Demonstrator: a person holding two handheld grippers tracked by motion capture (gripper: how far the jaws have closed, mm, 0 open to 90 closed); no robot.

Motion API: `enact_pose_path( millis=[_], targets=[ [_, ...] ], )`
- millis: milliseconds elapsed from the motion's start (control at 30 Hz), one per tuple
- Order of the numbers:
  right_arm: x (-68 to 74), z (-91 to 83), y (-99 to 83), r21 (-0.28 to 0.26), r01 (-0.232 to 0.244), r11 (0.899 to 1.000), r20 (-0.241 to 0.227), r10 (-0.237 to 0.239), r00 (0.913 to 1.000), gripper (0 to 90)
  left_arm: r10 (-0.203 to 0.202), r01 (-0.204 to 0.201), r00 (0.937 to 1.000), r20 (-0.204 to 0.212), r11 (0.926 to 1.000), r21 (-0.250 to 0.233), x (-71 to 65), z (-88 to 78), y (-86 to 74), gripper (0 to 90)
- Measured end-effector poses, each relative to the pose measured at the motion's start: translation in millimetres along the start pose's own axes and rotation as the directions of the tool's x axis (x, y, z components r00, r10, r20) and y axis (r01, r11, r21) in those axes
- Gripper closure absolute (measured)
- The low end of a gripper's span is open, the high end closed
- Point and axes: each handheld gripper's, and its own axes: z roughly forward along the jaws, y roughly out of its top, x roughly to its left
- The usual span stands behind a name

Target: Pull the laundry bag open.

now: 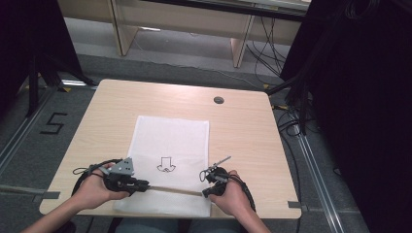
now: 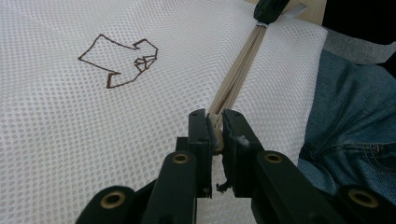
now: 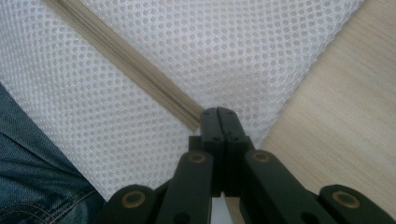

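A white mesh bag [image 1: 170, 138] lies flat on the wooden table [image 1: 243, 131], with a small brown outline drawing [image 1: 166, 165] [image 2: 122, 59] on it. A beige zipper [image 1: 175, 190] [image 2: 238, 74] [image 3: 121, 56] runs along its near edge. My left gripper [image 1: 145, 185] [image 2: 215, 126] is shut on the zipper's left part, and the tape shows between the pads. My right gripper [image 1: 206, 192] [image 3: 218, 116] is shut on the zipper's right end at the bag's corner. It also appears far off in the left gripper view as the right gripper [image 2: 271, 9]. The zipper is stretched taut between them.
The bag's near edge hangs over the table's front edge above the person's blue jeans [image 2: 355, 121] [image 3: 32, 172]. A round cable hole [image 1: 218, 100] sits at the back of the table. Black curtains and cables [image 1: 291, 121] stand to the right, and wooden desk legs [image 1: 240, 46] beyond.
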Motion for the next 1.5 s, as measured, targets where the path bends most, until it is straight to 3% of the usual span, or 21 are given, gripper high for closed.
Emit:
enact_pose_path(
  millis=[233,267,367,433,500,567,600,667,733,767,800,933,967,1000,1200,1233,1267,1300,1333,1400,1500],
  targets=[
    [0.3,-0.2,0.0,0.003,-0.005,1.0,0.0,0.005,1.0,90.0,-0.014,0.014,0.9999,-0.004,0.9999,-0.002,-0.8,0.1,0.0,81.9],
    [0.3,-0.2,-0.1,0.003,-0.005,1.0,0.0,0.005,1.0,90.0,0.003,-0.003,1.0,-0.001,1.0,0.0,0.1,-0.1,0.2,81.9],
    [0.3,-0.2,0.0,0.003,-0.005,1.0,0.0,0.005,1.0,90.0,0.009,-0.009,0.9994,-0.033,0.9998,0.019,0.6,-1.8,-0.4,81.9],
    [-0.1,-0.1,-0.1,0.0,-0.001,1.0,-0.001,0.001,1.0,90.0,-0.035,0.035,0.9994,-0.006,0.9993,-0.01,1.5,-4.7,-2.0,81.9],
    [0.0,-0.3,0.0,0.001,0.0,1.0,-0.004,0.0,1.0,90.0,-0.034,0.034,0.9994,-0.009,0.9993,-0.014,0.3,-6.2,-2.1,81.9],
    [0.2,-0.3,0.5,0.004,-0.003,1.0,-0.004,0.003,1.0,90.0,0.005,-0.005,0.9998,-0.021,1.0,0.0,1.5,-6.5,-2.3,81.9],
    [0.7,-0.5,0.8,0.015,-0.009,1.0,-0.004,0.009,1.0,90.0,-0.021,0.021,0.9995,-0.022,0.9998,-0.002,0.3,-5.5,-3.5,81.9],
    [1.2,-0.2,0.3,0.01,-0.016,1.0,-0.001,0.016,0.9999,90.0,-0.029,0.029,0.9994,-0.019,0.9996,-0.003,1.8,-5.2,-4.4,81.8],
    [0.0,-0.2,-0.1,0.0,-0.003,1.0,-0.001,0.003,1.0,90.0,-0.009,0.009,0.9999,-0.013,1.0,0.0,3.5,-6.4,-4.2,81.8],
    [1.2,-0.9,-0.4,0.01,-0.024,1.0,-0.003,0.025,0.9997,90.0,-0.005,0.005,0.9999,-0.015,1.0,-0.001,3.2,-6.6,-4.3,81.8],
    [-0.7,0.0,0.1,-0.001,0.007,1.0,-0.004,-0.007,1.0,90.0,-0.029,0.029,0.9993,-0.022,0.9996,0.001,1.4,-6.7,-4.9,81.9],
    [1.1,-0.8,0.0,0.008,-0.016,1.0,-0.003,0.016,0.9999,90.0,0.002,-0.002,0.9997,-0.023,0.9999,0.01,3.4,-6.6,-5.0,81.8],
    [-0.7,-0.3,0.1,0.001,0.006,1.0,-0.006,-0.006,1.0,90.0,0.001,0.0,0.9994,-0.033,0.9998,0.018,3.9,-7.7,-5.6,81.9],
    [-0.5,-0.2,-0.2,0.001,0.0,1.0,-0.007,0.0,1.0,90.0,-0.032,0.032,0.9993,-0.02,0.9995,0.001,2.7,-7.0,-6.4,81.9],
    [0.5,-0.2,0.0,0.0,-0.002,1.0,-0.002,0.002,1.0,90.0,-0.005,0.005,0.9999,-0.015,1.0,0.008,4.8,-8.5,-6.8,81.8],
    [-0.2,-0.1,0.0,0.0,0.002,1.0,-0.001,-0.002,1.0,90.0,-0.022,0.022,0.9995,-0.024,0.9997,0.009,3.2,-8.2,-7.2,81.9],
    [0.2,-0.2,-0.2,0.001,-0.008,1.0,-0.001,0.008,1.0,90.0,-0.009,0.01,0.9991,-0.041,0.9997,0.024,5.1,-9.9,-7.8,81.9],
    [0.6,-0.5,-0.3,0.005,-0.017,1.0,-0.002,0.017,0.9998,90.0,-0.043,0.043,0.9989,-0.016,0.9991,-0.005,5.9,-10.8,-9.3,81.9],
    [-1.4,0.3,0.2,-0.003,0.017,1.0,-0.005,-0.017,0.9998,90.0,-0.028,0.029,0.9988,-0.039,0.9995,0.01,7.3,-12.9,-9.9,81.8],
    [1.8,-0.9,0.1,0.01,-0.02,1.0,-0.002,0.02,0.9998,90.0,-0.046,0.046,0.9984,-0.033,0.9989,-0.003,7.6,-14.4,-11.7,81.9],
    [1.3,-0.9,0.0,0.008,-0.016,1.0,-0.002,0.016,0.9999,90.0,-0.038,0.039,0.9981,-0.049,0.9992,0.007,9.8,-17.3,-14.1,81.9]
  ],
)
